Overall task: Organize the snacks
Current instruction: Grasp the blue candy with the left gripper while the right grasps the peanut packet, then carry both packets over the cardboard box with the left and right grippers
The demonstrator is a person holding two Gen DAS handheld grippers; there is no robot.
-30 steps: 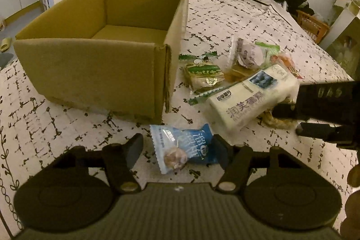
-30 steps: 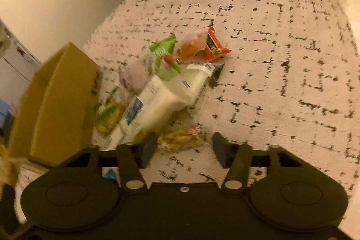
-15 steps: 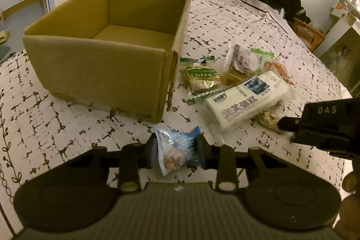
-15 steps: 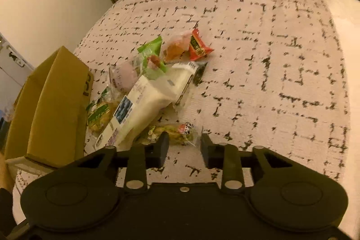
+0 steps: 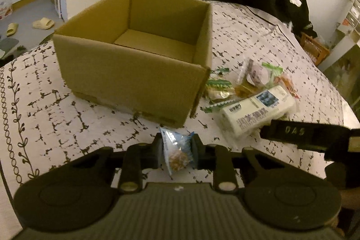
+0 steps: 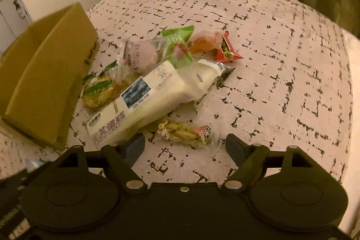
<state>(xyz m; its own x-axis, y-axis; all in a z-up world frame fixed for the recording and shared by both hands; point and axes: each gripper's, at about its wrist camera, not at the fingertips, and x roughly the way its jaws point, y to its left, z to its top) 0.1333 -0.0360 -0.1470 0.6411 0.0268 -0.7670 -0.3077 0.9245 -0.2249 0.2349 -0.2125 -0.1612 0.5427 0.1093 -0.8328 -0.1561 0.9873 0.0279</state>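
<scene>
The left gripper (image 5: 176,151) is closing on a blue packet (image 5: 177,153), the empty box (image 5: 126,73) lying just ahead. The right gripper (image 6: 185,145) is opening, empty, its jaws straddling the peanut packet (image 6: 184,133) lying crosswise.

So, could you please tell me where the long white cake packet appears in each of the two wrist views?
Left wrist view: the white cake packet lies right of centre, just right of the box's near corner.
Right wrist view: it lies left of centre, slanting up to the right, beyond the open fingers.
Shared landmark: the cardboard box, left of the packet in both.
</scene>
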